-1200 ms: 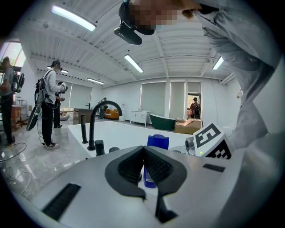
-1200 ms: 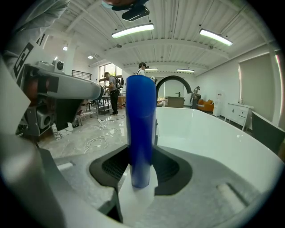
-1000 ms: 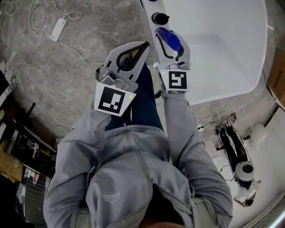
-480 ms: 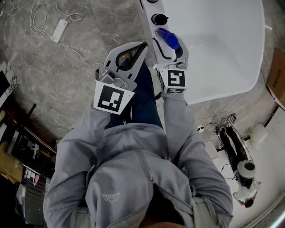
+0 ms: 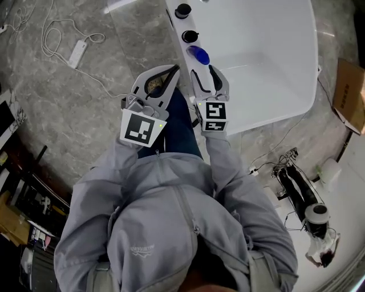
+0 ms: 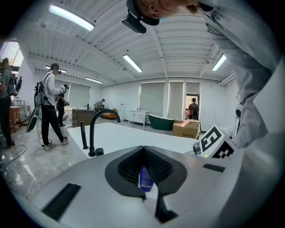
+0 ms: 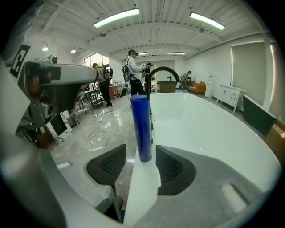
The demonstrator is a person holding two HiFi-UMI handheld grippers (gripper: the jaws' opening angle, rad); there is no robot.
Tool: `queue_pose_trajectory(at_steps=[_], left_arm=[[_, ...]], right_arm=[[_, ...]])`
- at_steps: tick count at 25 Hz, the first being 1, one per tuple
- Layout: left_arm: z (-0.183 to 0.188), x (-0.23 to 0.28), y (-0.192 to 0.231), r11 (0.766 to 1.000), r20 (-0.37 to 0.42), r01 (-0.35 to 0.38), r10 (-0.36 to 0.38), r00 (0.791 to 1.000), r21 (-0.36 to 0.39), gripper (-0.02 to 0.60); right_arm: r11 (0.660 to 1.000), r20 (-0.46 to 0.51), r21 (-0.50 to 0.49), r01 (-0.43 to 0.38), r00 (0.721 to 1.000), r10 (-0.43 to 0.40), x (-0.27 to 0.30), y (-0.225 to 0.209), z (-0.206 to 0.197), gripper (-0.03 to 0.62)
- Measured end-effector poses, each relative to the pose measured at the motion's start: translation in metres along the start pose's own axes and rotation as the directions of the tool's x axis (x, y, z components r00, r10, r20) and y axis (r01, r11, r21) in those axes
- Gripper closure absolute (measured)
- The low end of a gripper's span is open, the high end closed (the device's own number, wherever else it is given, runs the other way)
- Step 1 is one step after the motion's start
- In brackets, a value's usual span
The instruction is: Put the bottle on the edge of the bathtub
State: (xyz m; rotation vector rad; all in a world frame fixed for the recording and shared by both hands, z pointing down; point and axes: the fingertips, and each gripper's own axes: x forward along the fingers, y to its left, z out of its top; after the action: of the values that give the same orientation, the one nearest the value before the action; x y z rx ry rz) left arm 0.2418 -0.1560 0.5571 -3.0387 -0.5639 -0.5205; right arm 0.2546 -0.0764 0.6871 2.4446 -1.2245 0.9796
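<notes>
The blue bottle (image 5: pixel 198 55) stands upright on the white bathtub's rim (image 5: pixel 177 35). My right gripper (image 5: pixel 203 71) sits just behind it, jaws wide and closing. The bottle is at the fingertips with a gap on both sides. In the right gripper view the bottle (image 7: pixel 141 127) rises from the tub's edge (image 7: pixel 141 191) ahead of the dark pads (image 7: pixel 107 167), which do not touch it. My left gripper (image 5: pixel 177 68) hangs beside the tub with its fingertips together and nothing in it. Its own view shows the bottle (image 6: pixel 145 178) through the loop of its fingers.
Two black tap fittings (image 5: pixel 190 36) (image 5: pixel 183 10) sit further along the rim, with a black curved faucet (image 7: pixel 161 71) beyond the bottle. A power strip with cable (image 5: pixel 75 52) lies on the marble floor. A cardboard box (image 5: pixel 347 94) is at right. People (image 6: pixel 50 107) stand in the background.
The right gripper's jaws have let go of the bottle and drawn back from it; the bottle now stands free on the rim. The left gripper has barely moved.
</notes>
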Motion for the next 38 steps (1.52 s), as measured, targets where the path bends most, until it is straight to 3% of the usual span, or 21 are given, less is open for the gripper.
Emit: queue_pose_trajectory(at_steps=[3,8,17,24,29,33,38], left_arm=[[0.016,-0.008,-0.002,1.0,0.018,-0.006,0.006,1.0,-0.005,0.575],[0.054,-0.018,0.001,1.0,0.052,-0.026,0.026,0.998,0.006,0.575],[0.122,-0.039,0.013,0.995,0.139,-0.103,0.103,0.985,-0.008,0.575],[0.165,-0.071,0.029,0.982,0.192,-0.184,0.189,0.963,-0.04,0.575],[0.193,-0.099,0.043,0.956,0.186,-0.264,0.285,0.94,-0.13,0.575],[0.203,-0.122,0.057,0.929,0.188,-0.343,0.365,0.912,-0.141,0.575],[0.239,-0.153,0.059,0.901,0.215,-0.408,0.432,0.876,-0.15,0.575]], right_arm=[[1.0,0.018,-0.004,0.005,1.0,-0.005,-0.017,0.005,0.02,0.498],[0.999,0.045,-0.03,-0.019,0.999,0.02,-0.05,0.012,0.066,0.589],[0.986,0.186,-0.168,-0.025,0.981,0.057,-0.087,0.005,0.174,0.589],[0.988,0.285,-0.157,-0.006,0.957,0.051,-0.126,0.012,0.237,0.589],[0.986,0.418,-0.167,-0.004,0.905,0.074,-0.163,0.038,0.288,0.589],[0.981,0.503,-0.196,-0.007,0.858,0.107,-0.188,0.061,0.326,0.589],[0.978,0.548,-0.202,-0.047,0.823,0.152,-0.209,0.083,0.351,0.589]])
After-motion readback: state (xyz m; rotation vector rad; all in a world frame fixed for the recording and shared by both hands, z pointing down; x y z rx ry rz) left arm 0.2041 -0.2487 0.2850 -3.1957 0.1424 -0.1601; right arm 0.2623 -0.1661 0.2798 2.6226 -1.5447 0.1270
